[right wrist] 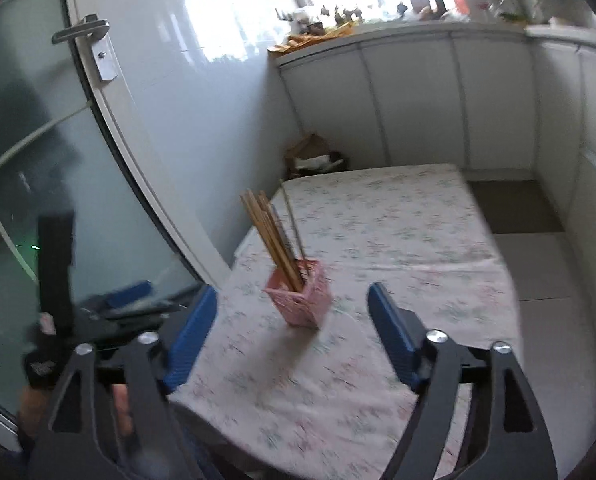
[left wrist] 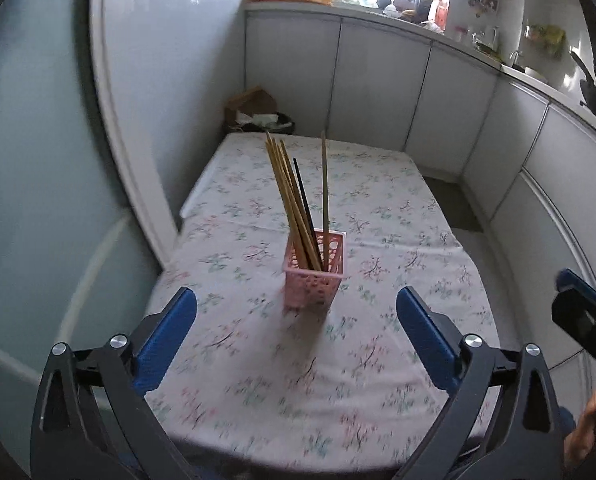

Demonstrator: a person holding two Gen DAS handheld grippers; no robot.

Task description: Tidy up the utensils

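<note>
Chopsticks [left wrist: 293,200] all stand in the pink basket [left wrist: 314,276]; both grippers (left gripper [left wrist: 296,308], right gripper [right wrist: 293,304]) gape empty, so back off gently without knocking it

The pink basket [left wrist: 314,270] stands alone on the flowered tablecloth [left wrist: 257,392], bare cloth on all 4 sides of it. Above the basket, chopsticks [left wrist: 293,196] rise and fan leftward, with 1 upright at its right side, blocking a straight drop. Left of the basket, the wall [left wrist: 169,92] crowds the table edge; behind it, cabinets [left wrist: 374,80] stand well apart.
</note>
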